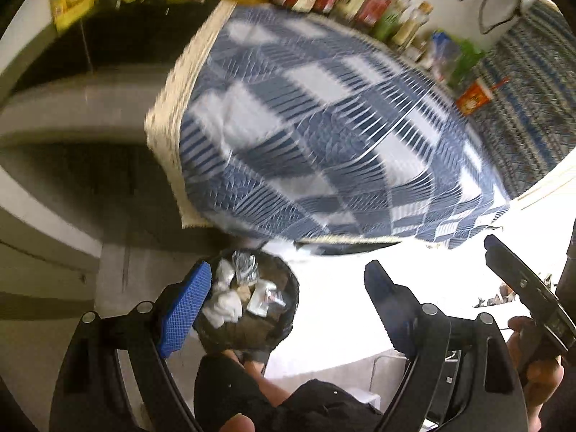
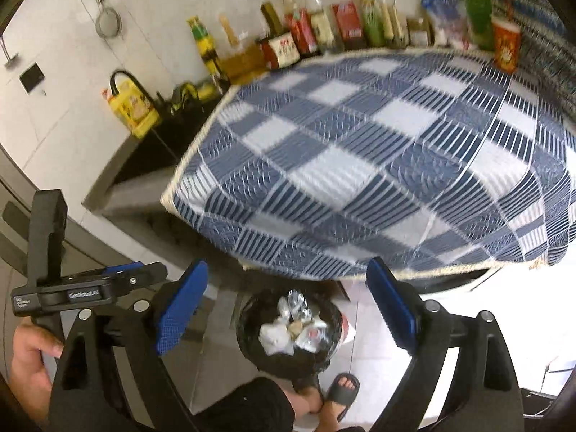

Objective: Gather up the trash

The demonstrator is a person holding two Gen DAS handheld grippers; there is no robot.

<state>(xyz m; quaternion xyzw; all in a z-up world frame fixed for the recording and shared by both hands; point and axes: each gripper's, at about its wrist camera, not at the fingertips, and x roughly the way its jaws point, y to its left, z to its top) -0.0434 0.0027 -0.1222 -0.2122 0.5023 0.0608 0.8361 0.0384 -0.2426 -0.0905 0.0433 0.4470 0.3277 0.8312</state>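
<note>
Below, lower centre — trash bin (image 2: 288, 331) w/ black liner, holding crumpled paper (image 2: 274, 336) & wrappers. Left gripper (image 1: 288, 309) & right gripper (image 2: 288, 306) both spread wide, gripping nothing — checked cloth (image 2: 378, 165) filling mid-frame.

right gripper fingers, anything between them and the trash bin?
Nothing held. In the right wrist view the right gripper is open, and the gap looks straight down on the trash bin with crumpled trash inside.

Woven cloth (image 2: 378, 151) covers counter; glossy black bin liner (image 2: 252, 324).
</note>
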